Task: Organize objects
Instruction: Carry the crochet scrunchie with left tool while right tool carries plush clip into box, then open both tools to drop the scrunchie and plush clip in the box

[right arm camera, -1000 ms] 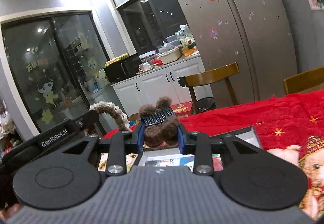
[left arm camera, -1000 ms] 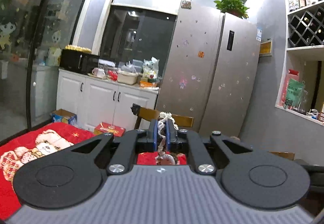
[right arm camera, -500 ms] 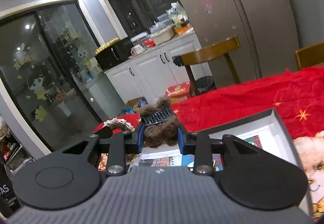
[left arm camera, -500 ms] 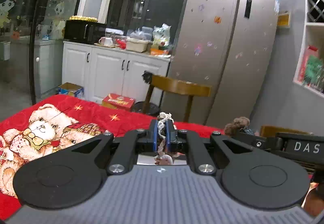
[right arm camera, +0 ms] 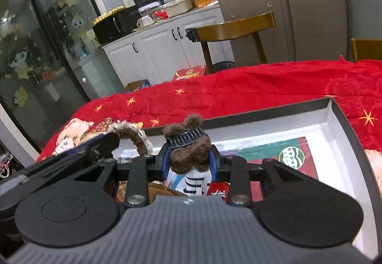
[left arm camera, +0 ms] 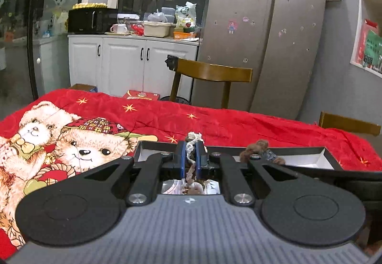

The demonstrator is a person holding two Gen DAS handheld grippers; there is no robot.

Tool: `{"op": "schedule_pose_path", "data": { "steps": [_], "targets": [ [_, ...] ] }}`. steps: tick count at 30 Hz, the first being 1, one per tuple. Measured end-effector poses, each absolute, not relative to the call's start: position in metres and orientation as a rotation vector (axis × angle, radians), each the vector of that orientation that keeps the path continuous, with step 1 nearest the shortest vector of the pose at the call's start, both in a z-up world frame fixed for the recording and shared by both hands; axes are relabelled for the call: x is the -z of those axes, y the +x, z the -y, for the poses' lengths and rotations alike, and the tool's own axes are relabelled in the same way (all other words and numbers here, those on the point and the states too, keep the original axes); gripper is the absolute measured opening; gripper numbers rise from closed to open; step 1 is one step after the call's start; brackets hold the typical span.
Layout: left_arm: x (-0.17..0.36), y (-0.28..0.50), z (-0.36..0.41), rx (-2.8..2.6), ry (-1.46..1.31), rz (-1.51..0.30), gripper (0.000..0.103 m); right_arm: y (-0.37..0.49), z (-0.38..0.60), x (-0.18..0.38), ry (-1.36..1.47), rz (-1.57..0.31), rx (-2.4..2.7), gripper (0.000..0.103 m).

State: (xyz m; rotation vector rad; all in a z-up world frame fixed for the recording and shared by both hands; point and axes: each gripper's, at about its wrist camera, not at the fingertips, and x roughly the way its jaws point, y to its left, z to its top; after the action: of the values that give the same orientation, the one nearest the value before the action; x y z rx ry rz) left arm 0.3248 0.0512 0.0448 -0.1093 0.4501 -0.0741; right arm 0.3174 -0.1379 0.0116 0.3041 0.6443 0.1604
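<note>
My left gripper (left arm camera: 191, 158) is shut on a thin cream and brown braided band (left arm camera: 191, 156) that sticks up between its fingers. My right gripper (right arm camera: 189, 161) is shut on a fuzzy brown hair clip (right arm camera: 188, 151) with a black toothed comb across it. Both hang over a shallow black box with a white lining (right arm camera: 334, 115) (left arm camera: 322, 154) on the red bear-print blanket (left arm camera: 167, 118). In the right wrist view the left gripper and its curved band (right arm camera: 133, 137) sit at the left. In the left wrist view the brown clip (left arm camera: 255, 148) shows at the right.
Printed cards and packets (right arm camera: 293, 158) lie inside the box. Wooden chairs (left arm camera: 212, 77) (left arm camera: 348, 123) stand past the table's far edge, before a steel fridge (left arm camera: 262, 32) and white cabinets (left arm camera: 129, 61). Cardboard boxes (left arm camera: 140, 95) sit on the floor.
Both grippers have come down and tipped toward the table, each keeping its grip. The box, at first barely seen, now lies right under the fingers.
</note>
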Motion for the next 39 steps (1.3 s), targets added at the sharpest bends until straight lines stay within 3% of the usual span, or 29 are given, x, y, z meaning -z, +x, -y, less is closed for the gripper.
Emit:
{"op": "schedule_pose_path", "data": {
  "steps": [39],
  "targets": [
    [-0.023, 0.331, -0.046, -0.033, -0.050, -0.563, 0.011, 0.323, 0.146, -0.004, 0.375, -0.725, -0.175, 0.037]
  ]
}}
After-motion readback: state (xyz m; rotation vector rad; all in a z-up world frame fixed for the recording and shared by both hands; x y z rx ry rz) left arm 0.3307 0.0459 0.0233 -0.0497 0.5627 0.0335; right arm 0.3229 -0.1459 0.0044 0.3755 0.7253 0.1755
